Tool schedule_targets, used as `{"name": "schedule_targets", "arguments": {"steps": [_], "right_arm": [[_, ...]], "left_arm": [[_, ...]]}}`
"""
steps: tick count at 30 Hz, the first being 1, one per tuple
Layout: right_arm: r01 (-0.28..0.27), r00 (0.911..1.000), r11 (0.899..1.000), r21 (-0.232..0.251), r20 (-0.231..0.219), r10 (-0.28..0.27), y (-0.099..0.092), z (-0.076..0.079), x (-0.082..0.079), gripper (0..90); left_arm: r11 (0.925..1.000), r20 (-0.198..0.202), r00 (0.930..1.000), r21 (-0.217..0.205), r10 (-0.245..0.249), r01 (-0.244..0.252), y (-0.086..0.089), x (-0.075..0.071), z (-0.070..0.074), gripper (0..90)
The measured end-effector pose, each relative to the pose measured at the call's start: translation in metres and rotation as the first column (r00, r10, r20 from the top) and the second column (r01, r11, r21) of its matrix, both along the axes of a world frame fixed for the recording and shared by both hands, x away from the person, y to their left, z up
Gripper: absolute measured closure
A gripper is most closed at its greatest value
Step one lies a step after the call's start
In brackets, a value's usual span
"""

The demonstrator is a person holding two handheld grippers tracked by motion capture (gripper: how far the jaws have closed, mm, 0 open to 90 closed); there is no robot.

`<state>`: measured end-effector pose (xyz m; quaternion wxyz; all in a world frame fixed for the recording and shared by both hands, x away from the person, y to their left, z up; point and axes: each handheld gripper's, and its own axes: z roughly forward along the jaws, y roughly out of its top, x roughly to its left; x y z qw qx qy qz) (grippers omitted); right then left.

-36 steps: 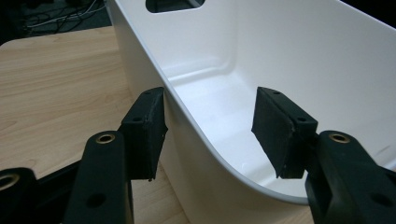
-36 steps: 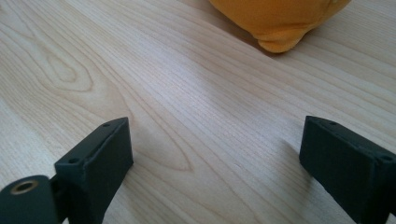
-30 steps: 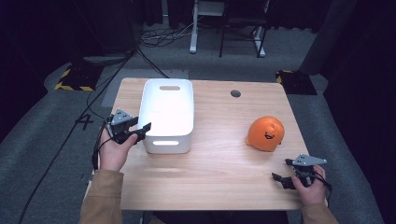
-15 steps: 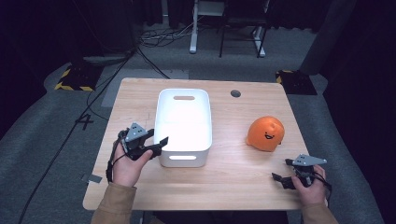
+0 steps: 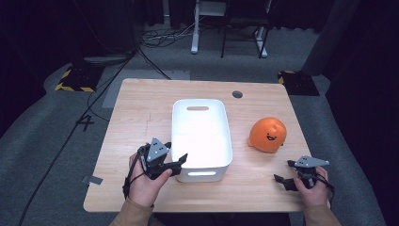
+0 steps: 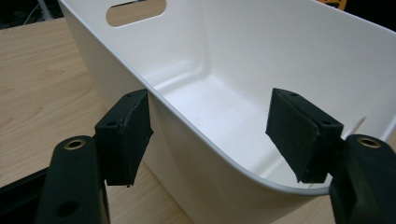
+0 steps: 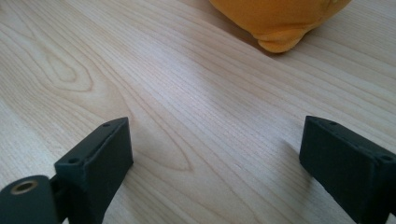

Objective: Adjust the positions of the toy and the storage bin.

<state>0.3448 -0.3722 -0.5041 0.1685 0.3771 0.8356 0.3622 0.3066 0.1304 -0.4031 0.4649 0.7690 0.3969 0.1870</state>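
Your left gripper (image 5: 181, 160) straddles the near left corner of the white plastic bin (image 5: 201, 136); its jaws have just been opening, and in the left gripper view they stand apart with the bin's thin wall between them. One pad (image 6: 126, 133) sits just outside the wall, close against it, while the other (image 6: 301, 133) hangs inside the bin, clear of the wall, so nothing is pinched. Your left hand (image 5: 146, 181) holds that gripper low at the near edge of the wooden surface (image 5: 141, 108).

The bin stands upright in the middle of the surface, long side running away from you, with a slot handle in the far wall (image 6: 135, 11) and another in the near wall.

Your right gripper (image 5: 284, 174) rests near the near right corner of the surface, jaws spread wide over bare wood, holding nothing. Beyond it, an orange plush toy with a smiling face (image 5: 267, 135) lies to the right of the bin, near it but apart.
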Motion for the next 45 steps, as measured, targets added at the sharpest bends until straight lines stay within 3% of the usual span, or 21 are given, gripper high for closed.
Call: {"name": "schedule_targets", "arguments": {"steps": [18, 31, 32, 39, 45], "right_arm": [[0.000, 1.0000, 1.000, 0.001, 0.000, 0.000, 0.000, 0.000, 0.000, 9.6], [0.003, 1.0000, 1.000, 0.002, 0.000, -0.003, 0.000, 0.000, 0.000, 9.6], [0.003, 1.0000, 1.000, 0.003, -0.002, -0.003, 0.000, 0.000, 0.000, 9.6], [0.000, 1.0000, 1.000, 0.001, 0.000, 0.000, 0.000, 0.000, 0.000, 9.6], [0.005, 1.0000, 1.000, 0.005, -0.002, -0.005, 0.001, 0.000, 0.000, 9.6]], "left_arm": [[0.9967, 0.012, 0.9966, 0.002, -0.081, 0.081, -0.033, -0.036, -0.001, 30.2], [0.9966, 0.005, 0.9966, 0.006, -0.082, 0.082, -0.048, -0.059, 0.000, 27.8], [0.9976, -0.007, 0.9977, -0.009, -0.068, 0.068, -0.051, -0.061, -0.001, 25.7], [0.9981, 0.005, 0.9981, 0.003, -0.061, 0.061, -0.051, -0.062, 0.001, 20.9], [0.9984, 0.046, 0.9978, -0.026, -0.048, 0.049, -0.038, -0.056, 0.017, 19.5]]}}
